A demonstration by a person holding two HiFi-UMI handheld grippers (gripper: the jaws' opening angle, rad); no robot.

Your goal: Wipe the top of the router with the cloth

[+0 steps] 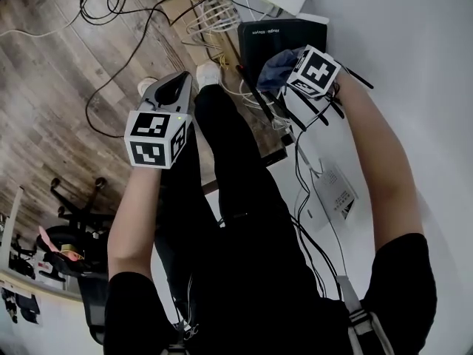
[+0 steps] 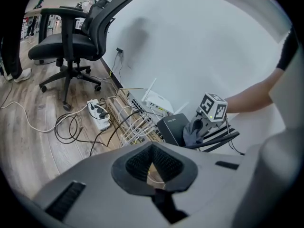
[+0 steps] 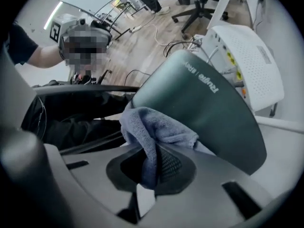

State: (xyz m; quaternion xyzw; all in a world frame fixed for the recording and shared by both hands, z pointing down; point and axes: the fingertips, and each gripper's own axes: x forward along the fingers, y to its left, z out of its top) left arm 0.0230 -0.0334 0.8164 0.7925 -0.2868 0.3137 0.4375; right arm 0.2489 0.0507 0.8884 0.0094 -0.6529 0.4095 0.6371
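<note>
Nearest the lens in the head view are the person's black-sleeved arms, each ending in a gripper. The left gripper point(image 1: 176, 86) hangs over the wood floor, well apart from the work. Its own view shows the jaws point(image 2: 153, 167) closed on nothing, with only floor and wire visible through the gap between the pads. The right gripper point(image 1: 290, 71) is clenched on the cloth point(image 3: 152, 127). A grey-blue fold runs down between the pads, and the rest bunches out ahead of them.

The router point(image 3: 199, 99) is a flat black slab with pale lettering on its top. It sits by the white surface at the right of the head view point(image 1: 277, 35), and its black antennas spread toward the person. The cloth point(image 1: 277, 66) rests on the near edge of the router's top and appears to touch it.

My reading of progress is that the cloth is picked up and brought to the router, so the wipe is either starting or under way. Most of the top lies bare beyond the cloth. No dust or streak shows, so I cannot tell how much has been wiped. What looks left is strokes across the lettered face to the far edge.

As for containers, the only thing close to one is a brownish open box point(image 2: 137, 127) on the floor beside the router. Loops of white cables point(image 2: 135, 120) are piled in it, and I cannot make out how the box is built. A white router point(image 3: 247, 61) stands just behind the black one. A power strip point(image 2: 98, 112) and a chair point(image 2: 71, 42) lie farther off.
</note>
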